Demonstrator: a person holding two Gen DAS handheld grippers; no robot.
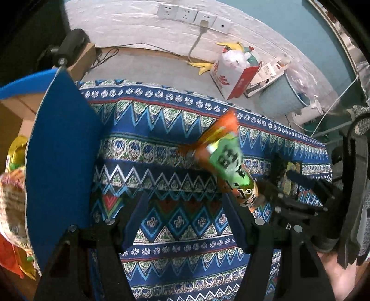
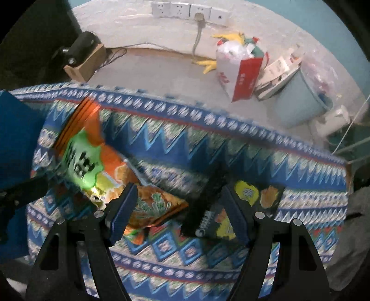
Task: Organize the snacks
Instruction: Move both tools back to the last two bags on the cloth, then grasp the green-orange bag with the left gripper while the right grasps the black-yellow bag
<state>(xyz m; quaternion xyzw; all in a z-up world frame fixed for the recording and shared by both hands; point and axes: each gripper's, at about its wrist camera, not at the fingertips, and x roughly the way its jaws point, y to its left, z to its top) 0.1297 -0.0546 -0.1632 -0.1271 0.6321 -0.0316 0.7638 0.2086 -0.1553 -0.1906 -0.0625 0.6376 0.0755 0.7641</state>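
Beside the patterned cloth (image 1: pixel 175 143), blue bin (image 1: pixel 62 162) holds snack packets (image 1: pixel 12 203).

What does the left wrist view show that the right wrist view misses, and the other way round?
Only the left wrist view: packets stacked behind the blue bin wall. Only the right wrist view: a black snack bag by the open right gripper. Both: the orange-and-green snack bag, patterned cloth, wall sockets, and red-and-white bag.

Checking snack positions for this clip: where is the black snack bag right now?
In the right wrist view the black bag lies on the patterned cloth between the right gripper's open fingers, just right of the orange bag.
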